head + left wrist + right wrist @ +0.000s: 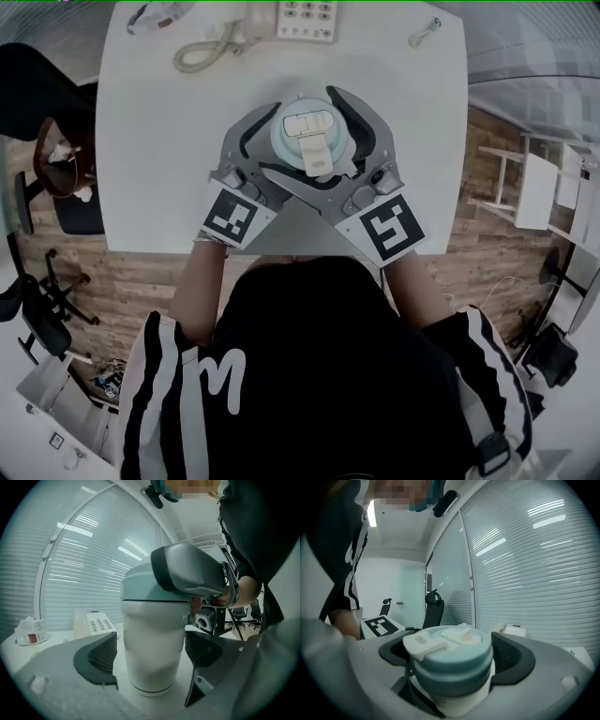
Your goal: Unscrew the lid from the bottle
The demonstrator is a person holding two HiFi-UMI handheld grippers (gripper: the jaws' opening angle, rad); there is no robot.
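The bottle (152, 634) had a plain white body with a slight waist and a thin dark line near the base. On top sat a pale blue-green lid (454, 660) with a cream flip cap (436, 641). It stood upright on the white counter (159, 159), on your side of the phone (305, 19), roughly in line with it. The lid was on, so there was no telling what was inside.

Your left claw (151, 652) sat low around the white body. It was released, with a ribbed pad either side and a sliver of gap at each. Your right claw (452, 656) was up at lid height, also released, with the lid between its pads but not pinched.

From the head view, the right claw crossed over the left one just in front of the bottle. In the left gripper view, its grey jaw covered a chunk of the lid.

The phone's coiled cord (202, 56) trailed off to the left of the phone. A small thing I couldn't make out (424, 33) lay to the phone's right, near the counter's corner. A dark chair (37, 94) stood off the counter's edge, well left of the phone.
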